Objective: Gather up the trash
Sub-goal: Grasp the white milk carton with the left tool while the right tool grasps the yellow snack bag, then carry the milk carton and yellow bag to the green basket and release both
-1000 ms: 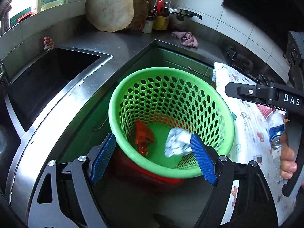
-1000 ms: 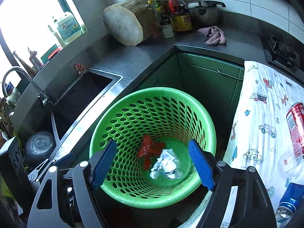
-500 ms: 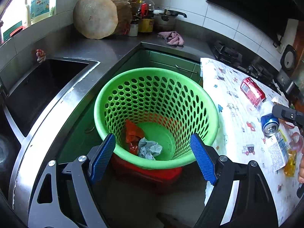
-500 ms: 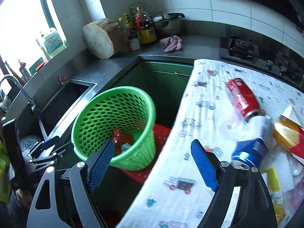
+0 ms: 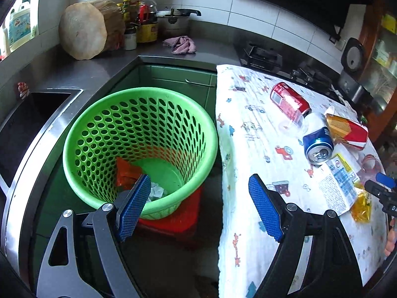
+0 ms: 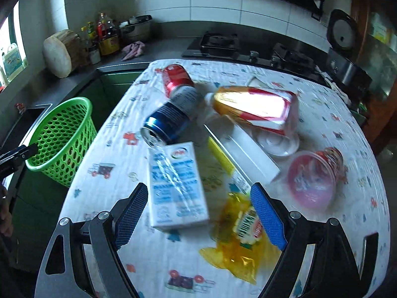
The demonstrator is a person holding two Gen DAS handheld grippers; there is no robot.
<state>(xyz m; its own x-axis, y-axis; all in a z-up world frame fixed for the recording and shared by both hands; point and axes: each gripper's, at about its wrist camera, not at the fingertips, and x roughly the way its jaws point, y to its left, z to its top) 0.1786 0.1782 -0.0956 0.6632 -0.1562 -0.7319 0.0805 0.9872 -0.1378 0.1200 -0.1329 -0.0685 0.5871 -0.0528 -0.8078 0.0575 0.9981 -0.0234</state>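
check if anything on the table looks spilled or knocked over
Yes. The red can and blue can lie tipped on their sides on the tablecloth, beside a flat milk carton. No liquid shows.

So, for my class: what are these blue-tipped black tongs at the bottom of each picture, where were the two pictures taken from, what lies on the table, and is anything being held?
No robot here: a person carries a hand-held two-finger gripper in each hand, each with a camera looking along its fingers. One picture comes from the left gripper, near the green basket, which already holds a red wrapper and crumpled paper. The other comes from the right gripper, over the cloth-covered table. On it lie a red can, a blue can, a milk carton, a yellow wrapper, a red-and-yellow box and a pink plastic cup. Neither gripper holds anything; the right one's jaws are opening above the carton and wrapper.
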